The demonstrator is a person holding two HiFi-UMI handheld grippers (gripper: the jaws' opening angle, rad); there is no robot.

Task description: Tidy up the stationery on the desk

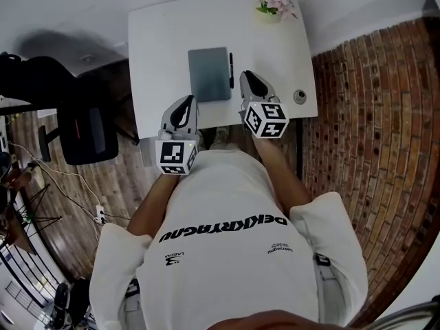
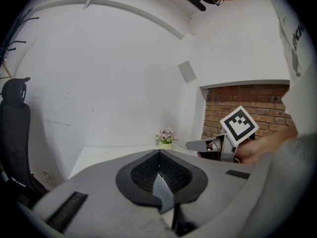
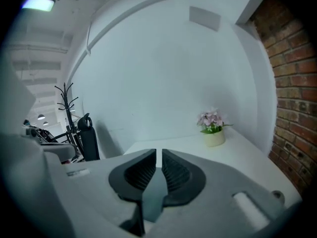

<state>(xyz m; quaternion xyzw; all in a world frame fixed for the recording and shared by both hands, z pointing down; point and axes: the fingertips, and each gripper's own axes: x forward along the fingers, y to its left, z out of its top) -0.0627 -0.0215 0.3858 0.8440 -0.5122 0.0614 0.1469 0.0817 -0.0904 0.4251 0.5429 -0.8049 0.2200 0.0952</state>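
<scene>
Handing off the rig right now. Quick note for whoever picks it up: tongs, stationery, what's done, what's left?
Left tongs: shut, empty, at the near edge of the desk.
Right tongs: shut, empty, near the notebook's near right corner.
Things: grey notebook lies flat mid-desk, with the black pen alongside its right edge. A small round item sits by the right edge, too small to identify. Flower pot at the far right corner.
Done: nothing visible.
Left: pen and notebook untouched. No holder or tray in view.
</scene>
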